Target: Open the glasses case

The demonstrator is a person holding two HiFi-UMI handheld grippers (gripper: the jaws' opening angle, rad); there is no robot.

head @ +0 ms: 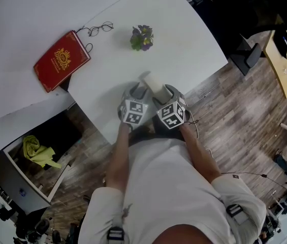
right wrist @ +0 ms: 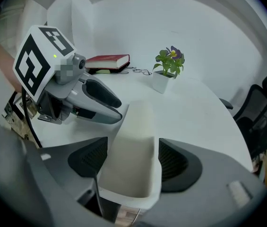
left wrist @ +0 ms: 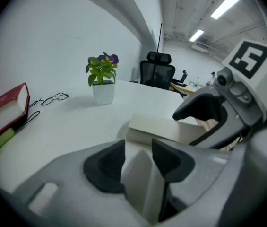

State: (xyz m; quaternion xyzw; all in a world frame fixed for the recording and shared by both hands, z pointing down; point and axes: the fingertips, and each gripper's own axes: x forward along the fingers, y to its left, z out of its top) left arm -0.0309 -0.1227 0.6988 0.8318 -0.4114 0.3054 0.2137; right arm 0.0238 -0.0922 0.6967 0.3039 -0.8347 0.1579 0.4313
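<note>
White table (head: 194, 39) ran under both grippers at its near edge. The left gripper (left wrist: 137, 148) was clamped on the near end of the glasses case (head: 152, 81). The right gripper (right wrist: 132, 145) had its jaws spread wide, the case between them, the pads beside it but not clearly pressing. Beyond the grippers stood a potted plant (head: 142, 37). Farther off to their left lay spectacles (head: 98, 29) and a red book (head: 62, 60).

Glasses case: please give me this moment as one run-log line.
glasses case: white, at near edge of table | left tool: shut on the case | right tool: open, case between its jaws
</note>
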